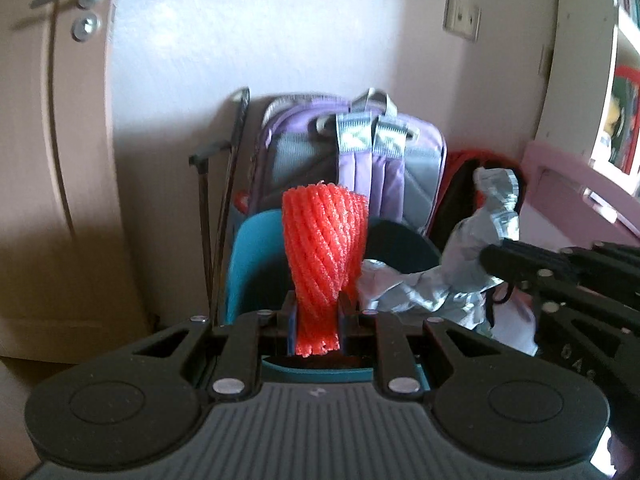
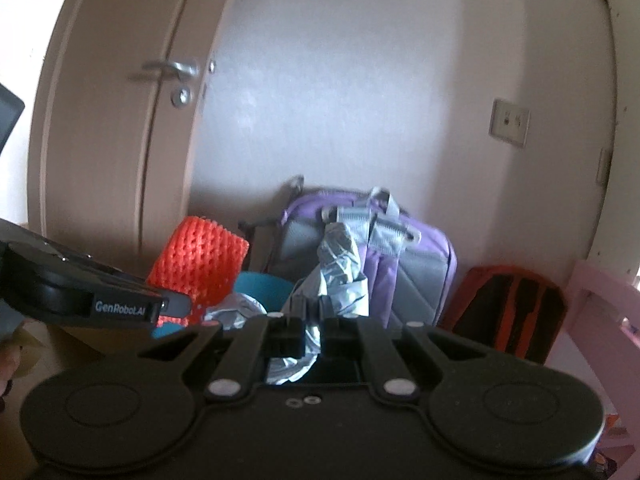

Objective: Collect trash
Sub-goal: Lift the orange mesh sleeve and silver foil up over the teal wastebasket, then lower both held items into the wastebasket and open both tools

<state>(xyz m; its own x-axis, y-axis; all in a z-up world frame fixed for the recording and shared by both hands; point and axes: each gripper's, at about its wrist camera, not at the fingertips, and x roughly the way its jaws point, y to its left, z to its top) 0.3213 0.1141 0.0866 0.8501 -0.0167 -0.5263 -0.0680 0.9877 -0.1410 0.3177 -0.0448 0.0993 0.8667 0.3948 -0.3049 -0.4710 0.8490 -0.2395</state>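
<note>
Trash pinched in both tongs, teal bin just beyond at twelve o'clock.

Left tongs (image 1: 318,320) clamp an orange foam net sleeve (image 1: 324,240), ribbed, springy, long axis upright. Right tongs (image 2: 312,336) grip crinkled silvery foil wrapper (image 2: 340,276), standing up too. Smooth round teal bin (image 1: 252,264) lies nearer the left tongs, ahead of a lilac backpack (image 1: 360,152).

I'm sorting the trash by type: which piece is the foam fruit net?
Find the purple backpack against the wall. In front of it the left gripper pinches a foam net: bright orange-red and ribbed, unlike the crinkled silver wrapper beside it.
</note>
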